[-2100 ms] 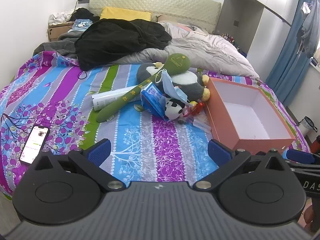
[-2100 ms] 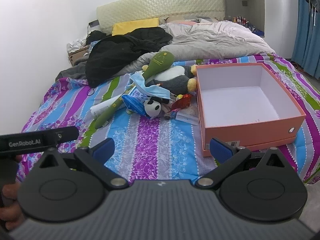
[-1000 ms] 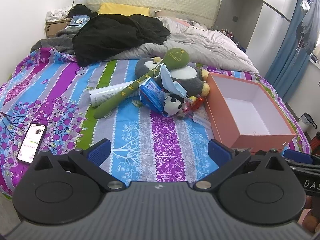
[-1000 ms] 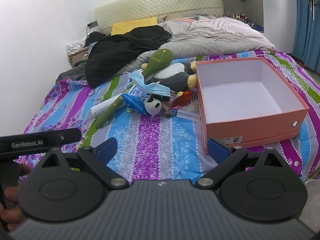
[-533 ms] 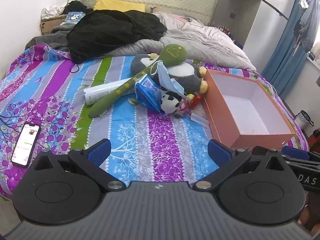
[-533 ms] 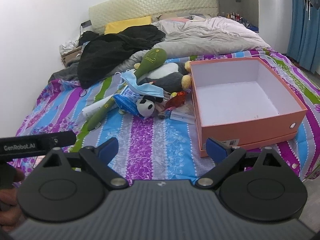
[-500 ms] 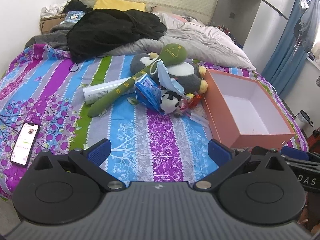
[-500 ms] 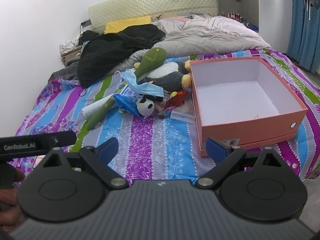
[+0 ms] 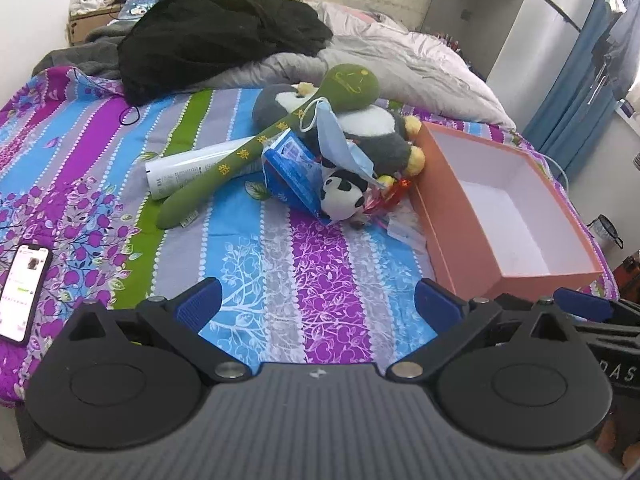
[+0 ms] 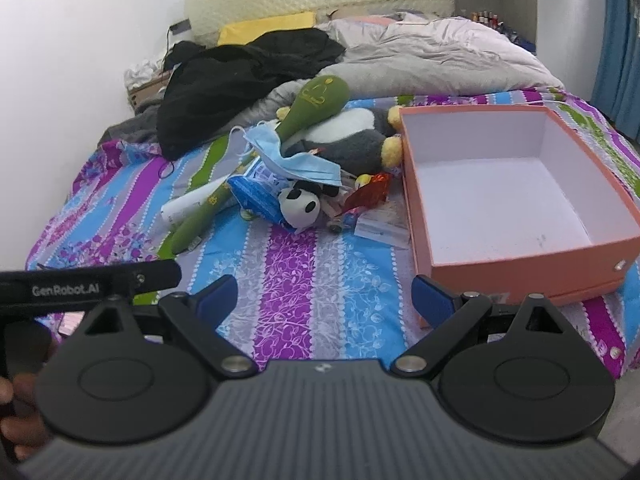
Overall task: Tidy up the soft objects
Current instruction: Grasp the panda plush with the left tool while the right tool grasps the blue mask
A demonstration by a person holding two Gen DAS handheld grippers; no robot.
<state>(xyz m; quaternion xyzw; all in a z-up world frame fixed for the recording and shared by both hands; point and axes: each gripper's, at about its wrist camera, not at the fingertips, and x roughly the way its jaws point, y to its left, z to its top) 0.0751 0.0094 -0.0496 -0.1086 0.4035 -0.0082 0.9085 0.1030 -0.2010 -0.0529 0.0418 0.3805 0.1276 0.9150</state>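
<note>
Several soft items lie heaped together on the striped bedspread [image 9: 280,264], just left of the orange box [image 9: 452,216]. Small panda plush [image 9: 343,199] sits at the near edge of the heap, touching a blue packet [image 9: 294,174] on its left. A blue face mask [image 9: 336,136] is draped over the heap above the panda. Long green plush club [image 9: 256,136] runs diagonally, its broad head resting on the grey and white penguin plush [image 9: 372,128] and its narrow end lying on the bedspread across a white tube [image 9: 180,166]. The penguin's yellow feet lie against the far left corner of the box. Red wrappers [image 10: 370,192] and a flat clear packet [image 10: 380,226] lie between the panda and the box wall. The box stands open, with nothing visible on its white interior. Black clothing [image 9: 216,36] and a grey duvet [image 9: 404,60] are piled toward the headboard, well apart from the grippers. A phone [image 9: 22,292], screen lit, lies near the left edge of the bed. Left gripper [image 9: 318,300] hangs over the near part of the bedspread, jaws spread wide, nothing between them. Right gripper [image 10: 326,294] hangs beside it, near the front left corner of the box, jaws likewise spread wide and holding nothing.
</note>
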